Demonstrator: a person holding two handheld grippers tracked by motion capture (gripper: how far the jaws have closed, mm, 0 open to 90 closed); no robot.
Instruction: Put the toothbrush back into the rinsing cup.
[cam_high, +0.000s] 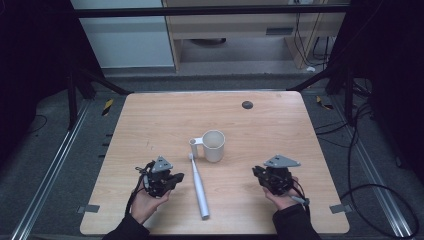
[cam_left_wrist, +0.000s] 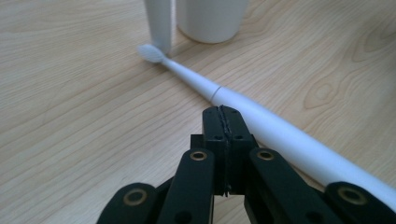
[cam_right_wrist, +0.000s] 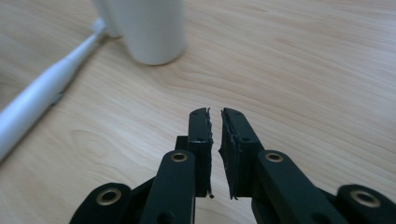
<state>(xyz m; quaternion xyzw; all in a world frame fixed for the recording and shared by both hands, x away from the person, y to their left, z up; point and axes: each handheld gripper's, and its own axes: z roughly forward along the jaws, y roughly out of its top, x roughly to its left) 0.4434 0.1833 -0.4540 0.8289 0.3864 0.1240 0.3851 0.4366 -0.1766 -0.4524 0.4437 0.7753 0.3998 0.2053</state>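
The left gripper (cam_left_wrist: 223, 114) is pressed together and empty; the right gripper (cam_right_wrist: 215, 116) is nearly closed. The toothbrush (cam_high: 198, 185) could be rolled into the cup (cam_high: 214, 145) if bumped.

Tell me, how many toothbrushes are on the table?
1. The white toothbrush lies flat on the table between the left gripper and the right gripper, its bristle end beside the white cup. Nothing suggests another is hidden.
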